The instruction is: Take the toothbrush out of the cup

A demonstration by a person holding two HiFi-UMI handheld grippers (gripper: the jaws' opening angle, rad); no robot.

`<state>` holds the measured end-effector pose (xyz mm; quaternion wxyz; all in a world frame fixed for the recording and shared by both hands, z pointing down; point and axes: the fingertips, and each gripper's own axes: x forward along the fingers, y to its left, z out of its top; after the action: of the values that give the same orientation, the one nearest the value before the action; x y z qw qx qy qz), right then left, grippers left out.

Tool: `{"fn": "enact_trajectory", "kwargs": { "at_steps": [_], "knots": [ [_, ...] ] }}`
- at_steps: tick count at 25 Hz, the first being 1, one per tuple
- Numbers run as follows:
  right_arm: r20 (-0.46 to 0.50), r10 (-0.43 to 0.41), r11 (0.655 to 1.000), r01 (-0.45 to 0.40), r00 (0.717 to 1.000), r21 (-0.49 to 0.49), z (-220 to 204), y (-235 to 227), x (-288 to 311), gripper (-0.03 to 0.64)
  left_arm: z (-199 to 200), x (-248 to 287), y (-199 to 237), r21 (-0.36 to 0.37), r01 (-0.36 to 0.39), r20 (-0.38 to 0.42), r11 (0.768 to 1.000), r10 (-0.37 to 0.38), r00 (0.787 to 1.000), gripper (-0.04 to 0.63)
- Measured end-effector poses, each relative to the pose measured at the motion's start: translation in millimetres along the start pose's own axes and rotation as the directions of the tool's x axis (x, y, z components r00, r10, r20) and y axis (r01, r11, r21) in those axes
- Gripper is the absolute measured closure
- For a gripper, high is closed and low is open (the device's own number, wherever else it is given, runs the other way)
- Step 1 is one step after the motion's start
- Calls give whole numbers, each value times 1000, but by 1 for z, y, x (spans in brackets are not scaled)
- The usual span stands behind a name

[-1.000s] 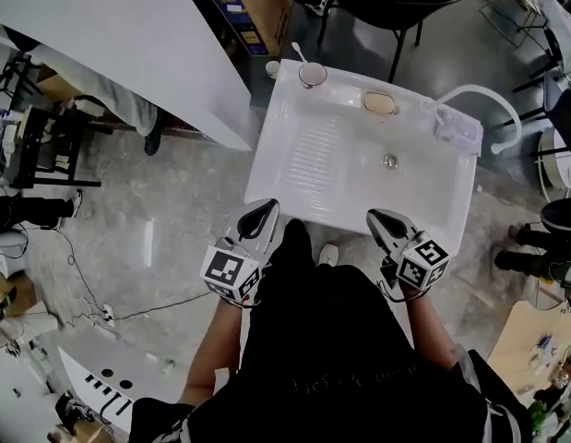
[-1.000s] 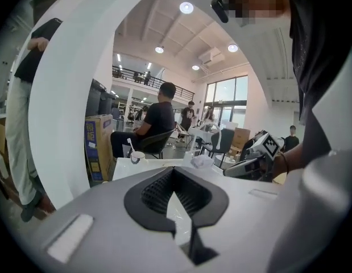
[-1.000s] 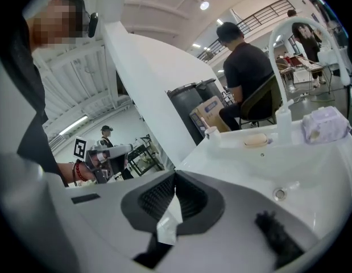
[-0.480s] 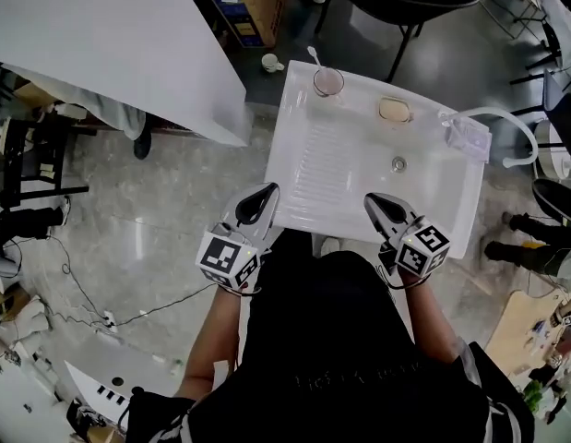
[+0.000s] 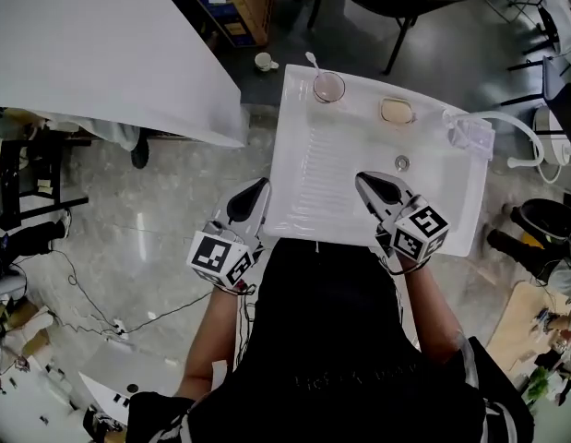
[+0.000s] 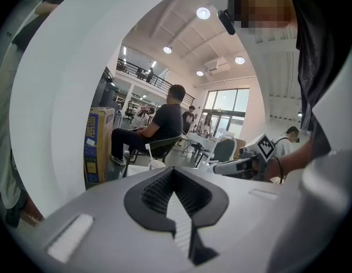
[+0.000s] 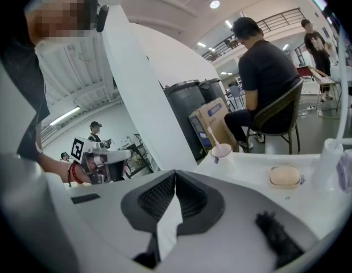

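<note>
Cardboard box (image 5: 239,7) and a white desk (image 5: 101,53) take up the far left, with a small mug (image 5: 263,61) on the floor between them and the sink (image 5: 451,210). The left gripper (image 5: 259,190) hangs over the floor just beside the sink's near left corner. Its fingers are pressed together at the tips with nothing between them (its own view shows this plainly). On the sink's far left corner stands the cup (image 5: 328,87). The toothbrush (image 5: 312,62) is in it, leaning left with its head up and well apart from both grippers. To the right, a bar of soap (image 5: 396,111) lies on the far rim. The right gripper (image 5: 366,183) is over the basin, near the drain (image 5: 402,162), fingers closed and empty. A white hose (image 5: 511,127) curves at the sink's right end.
</note>
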<state>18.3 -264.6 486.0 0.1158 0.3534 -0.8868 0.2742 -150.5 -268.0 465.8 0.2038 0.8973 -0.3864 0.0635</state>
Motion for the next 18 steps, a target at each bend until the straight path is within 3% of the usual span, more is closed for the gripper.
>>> {"fn": "enact_trajectory", "kwargs": {
  "at_steps": [8,18],
  "knots": [
    [6,41,994,-40,999,-101,37,-30,34,604,16,25,-2,12,-7,20,1000,6,1000,586],
    [-43,1,975,-11,999,-221,47,-60,78,604,19,59,-10,34,47,-11,998,-46,999,586]
  ]
}}
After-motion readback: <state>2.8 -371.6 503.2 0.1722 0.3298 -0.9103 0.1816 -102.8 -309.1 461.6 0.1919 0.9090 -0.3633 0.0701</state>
